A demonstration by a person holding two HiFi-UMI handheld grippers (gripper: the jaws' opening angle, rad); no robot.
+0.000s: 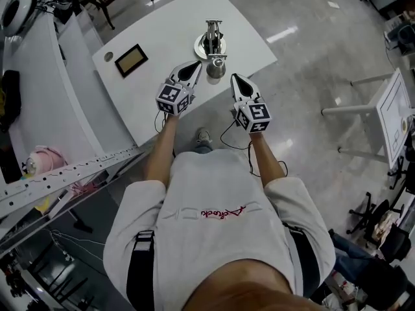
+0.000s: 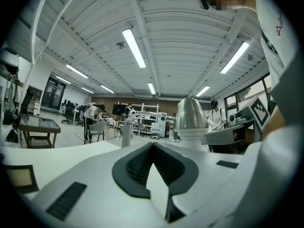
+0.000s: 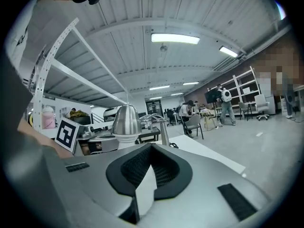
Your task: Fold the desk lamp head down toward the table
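The left tongs (image 2: 152,146) are closed on nothing, their dark pads meeting in front of the camera. The right tongs (image 3: 151,147) are likewise pressed together and empty. In the head view they point forward side by side over the near edge of the white surface (image 1: 165,31), with a gap between them. The lamp head (image 1: 216,67), a silver bell with a white underside, sits in that gap, just beyond both tips. Neither pair touches it as far as the views show.

From each gripper view the head rises above the tongs, hanging from a curved arm (image 2: 142,115) that runs back to an upright post on the round base (image 1: 198,46). It looks raised well clear of the surface, so the fold seems not yet started. What is left, by my reading, is all of it: get a contact on the head or arm and bring it down toward the surface. A dark-framed panel (image 1: 131,59) lies well off to the left, out of the way.
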